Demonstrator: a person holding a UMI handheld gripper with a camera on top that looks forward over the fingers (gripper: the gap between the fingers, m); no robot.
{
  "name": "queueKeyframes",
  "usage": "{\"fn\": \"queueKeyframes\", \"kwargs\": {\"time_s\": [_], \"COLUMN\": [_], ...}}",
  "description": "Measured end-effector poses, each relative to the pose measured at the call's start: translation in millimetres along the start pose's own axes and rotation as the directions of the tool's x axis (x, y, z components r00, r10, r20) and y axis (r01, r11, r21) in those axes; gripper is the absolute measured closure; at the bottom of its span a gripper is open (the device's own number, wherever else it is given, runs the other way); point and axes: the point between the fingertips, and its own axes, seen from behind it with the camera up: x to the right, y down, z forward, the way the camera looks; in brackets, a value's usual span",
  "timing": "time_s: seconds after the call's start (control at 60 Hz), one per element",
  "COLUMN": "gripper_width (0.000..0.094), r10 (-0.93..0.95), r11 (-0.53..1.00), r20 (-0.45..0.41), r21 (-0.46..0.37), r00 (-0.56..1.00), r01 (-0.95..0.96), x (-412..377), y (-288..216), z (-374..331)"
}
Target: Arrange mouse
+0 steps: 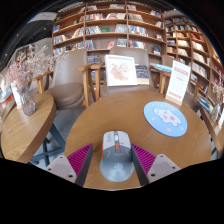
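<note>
Clearly, in the gripper view, the mouse point(116, 155) lay on the round wooden table point(100, 115) right between the two fingers of the gripper point(113, 160), its long axis running straight ahead along them, its narrower end with the wheel pointing away. The pink pads point(80, 157) stood at either side of the mouse's body; whether they touched its flanks or left a thin gap could not be told, so the fingers read as spread about it, not firmly pinching. The mouse seemed to rest on the table on its own weight.

Ahead and to the right, well apart from the mouse, sat a round blue mat point(165, 117), the likely place for it. The coming move would, by my judgement, turn on this: the mat lay forward and rightward of the gripper, so the mouse would need carrying diagonally that way. A sign point(121, 70) stood at the far rim, a second sign point(178, 82) right of it; chairs and bookshelves point(105, 25) lay beyond.
</note>
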Motion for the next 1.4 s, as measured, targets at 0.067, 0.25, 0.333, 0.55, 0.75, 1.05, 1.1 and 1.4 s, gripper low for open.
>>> {"fn": "queueKeyframes", "kwargs": {"time_s": [0.067, 0.25, 0.333, 0.55, 0.75, 1.05, 1.1, 1.4], "gripper_width": [0.0457, 0.049, 0.0489, 0.049, 0.0489, 0.0448, 0.0406, 0.0087], "r10": [-0.012, -0.037, -0.033, -0.017, 0.056, 0.042, 0.034, 0.012], "r11": [1.0, 0.999, 0.998, 0.987, 0.995, 0.999, 0.999, 0.989], "r20": [-0.006, 0.057, 0.078, -0.019, -0.082, -0.088, -0.09, -0.132], "r21": [0.005, 0.01, 0.054, 0.162, 0.088, 0.033, 0.035, 0.149], "r00": [1.0, 0.998, 0.996, 1.0, 0.995, 0.995, 0.995, 0.991], "r01": [0.012, 0.037, 0.029, 0.02, -0.049, -0.039, -0.031, 0.008], "x": [3.3, 2.9, 12.7, 112.7, 200.9, 231.9, 232.0, 233.5], "y": [-3.3, -17.2, -46.6, -134.6, -127.1, -85.4, -84.9, -103.3], "z": [1.5, -8.1, -16.7, -7.4, 61.8, 103.0, 103.7, 11.0]}}
